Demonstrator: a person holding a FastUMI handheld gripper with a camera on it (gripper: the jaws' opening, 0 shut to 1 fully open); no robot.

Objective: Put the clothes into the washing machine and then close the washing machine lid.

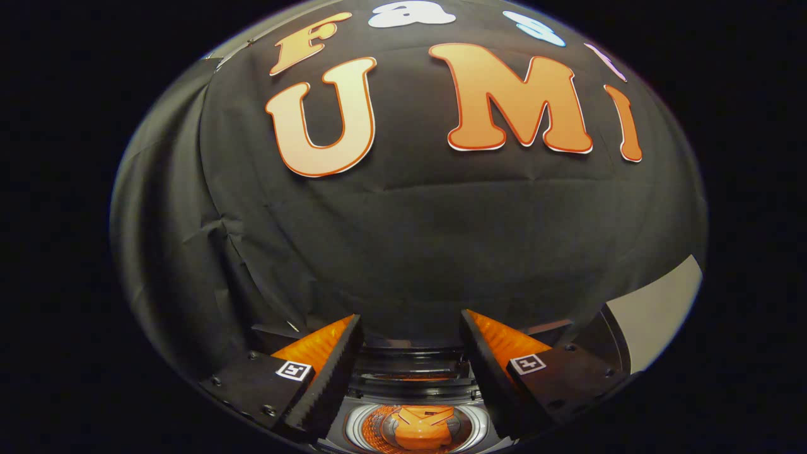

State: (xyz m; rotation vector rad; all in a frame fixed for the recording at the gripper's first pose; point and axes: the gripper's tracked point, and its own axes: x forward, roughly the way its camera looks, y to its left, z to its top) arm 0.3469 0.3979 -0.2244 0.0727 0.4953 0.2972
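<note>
Your gripper [411,337] sits at the bottom centre of the frame, its two fingers spread wide apart and gripping nothing. The left finger [328,372] angles in from lower left, the right finger [488,372] from lower right; both show serrated inner pads. Each carries a small square black-and-white marker tag [294,370] on its block-shaped base.

Between the fingers, at the very bottom centre, you look down into the top-loading washing machine [410,378]. Its round silvery metal drum [359,432] is open to view, rim visible as a pale ring. Inside the drum lies the orange folded garment with a darker collar strip [421,429], sitting roughly in the middle of the drum, below and between your fingertips and not touching either one. The clothes are in the machine.

Just above the drum, between the fingers, is the dark glossy transparent lid panel [410,366] of the machine, standing raised behind the opening with reflections across it. The lid is not closed over the drum. Whether it is fully upright or tilted cannot be told from this angle.

Behind everything, the black cloth booth wall [403,239] takes up the centre and top of the frame, creased at the left. At the lower right of the frame a pale grey flat panel [662,309] shows beside the cloth, next to a dark curved edge near the right finger's base.
</note>
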